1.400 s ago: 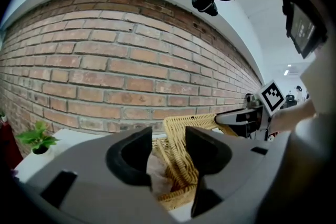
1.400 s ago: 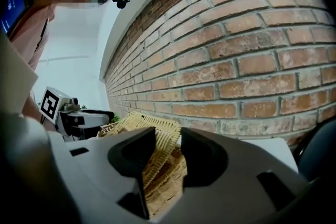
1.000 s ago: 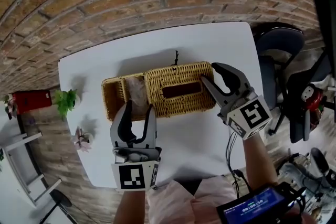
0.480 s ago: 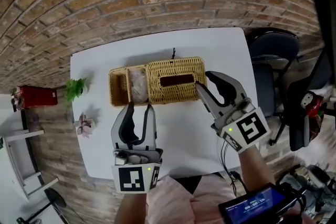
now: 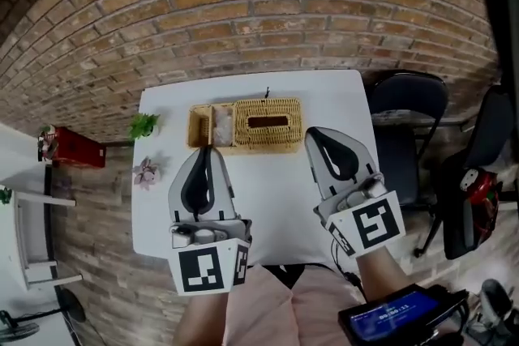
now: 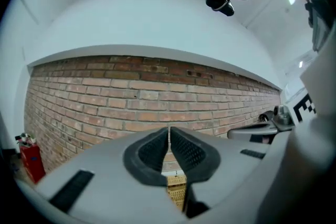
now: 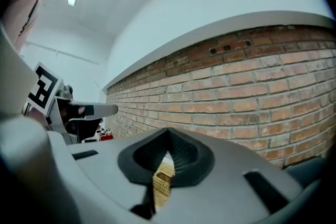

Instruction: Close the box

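The wicker box [image 5: 243, 126] lies at the far side of the white table [image 5: 276, 198]. Its slotted lid [image 5: 269, 123] covers the right part, and the left end [image 5: 201, 127] stands uncovered, showing something pale inside. My left gripper [image 5: 208, 150] hangs near the box's front left with its jaws shut and nothing between them. My right gripper [image 5: 310, 134] is off the box's right end, also shut and empty. In the left gripper view the left gripper [image 6: 169, 131] has its pads together, with wicker [image 6: 177, 186] below them. In the right gripper view the right gripper [image 7: 168, 134] is likewise shut above the wicker [image 7: 164, 176].
A small green plant [image 5: 144, 124] and a pink flower [image 5: 147, 172] sit by the table's left edge. A red object [image 5: 71, 148] is on the floor at left. Dark chairs [image 5: 405, 117] stand to the right. A brick wall [image 5: 243, 12] runs behind the table.
Both grippers have pulled back from the box toward the person and gone from open to shut. The box now appears smaller and farther off.
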A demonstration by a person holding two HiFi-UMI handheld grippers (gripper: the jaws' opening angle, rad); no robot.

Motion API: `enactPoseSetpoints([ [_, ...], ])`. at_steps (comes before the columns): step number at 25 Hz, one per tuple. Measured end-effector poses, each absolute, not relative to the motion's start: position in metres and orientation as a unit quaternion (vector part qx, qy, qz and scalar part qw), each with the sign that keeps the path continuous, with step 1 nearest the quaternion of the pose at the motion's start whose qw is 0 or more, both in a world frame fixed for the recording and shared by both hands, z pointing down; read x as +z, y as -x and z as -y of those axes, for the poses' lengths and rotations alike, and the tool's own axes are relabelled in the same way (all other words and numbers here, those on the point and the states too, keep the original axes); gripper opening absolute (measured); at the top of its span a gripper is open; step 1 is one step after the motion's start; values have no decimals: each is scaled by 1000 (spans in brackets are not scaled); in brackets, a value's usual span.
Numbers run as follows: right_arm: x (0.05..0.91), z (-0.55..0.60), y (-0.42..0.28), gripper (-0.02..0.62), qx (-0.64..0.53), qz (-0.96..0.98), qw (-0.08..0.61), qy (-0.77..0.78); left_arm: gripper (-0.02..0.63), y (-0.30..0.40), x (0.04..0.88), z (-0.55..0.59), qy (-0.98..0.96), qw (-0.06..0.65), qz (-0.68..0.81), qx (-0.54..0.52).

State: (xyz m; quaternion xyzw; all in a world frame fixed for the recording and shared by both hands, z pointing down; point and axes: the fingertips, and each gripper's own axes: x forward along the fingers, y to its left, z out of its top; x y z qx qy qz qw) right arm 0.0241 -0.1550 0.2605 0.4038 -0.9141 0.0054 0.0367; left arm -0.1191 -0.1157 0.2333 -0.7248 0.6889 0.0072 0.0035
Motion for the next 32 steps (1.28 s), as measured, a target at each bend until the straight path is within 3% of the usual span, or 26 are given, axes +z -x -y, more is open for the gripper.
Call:
enactPoseSetpoints([
  [9,225,134,-33,-2,-31,915,19,-402,21,100,198,95,722,32,-690,25],
  [32,227,135,-38,-2,-28,911,22,-412,21,93,208,100,733,15,-680,15],
])
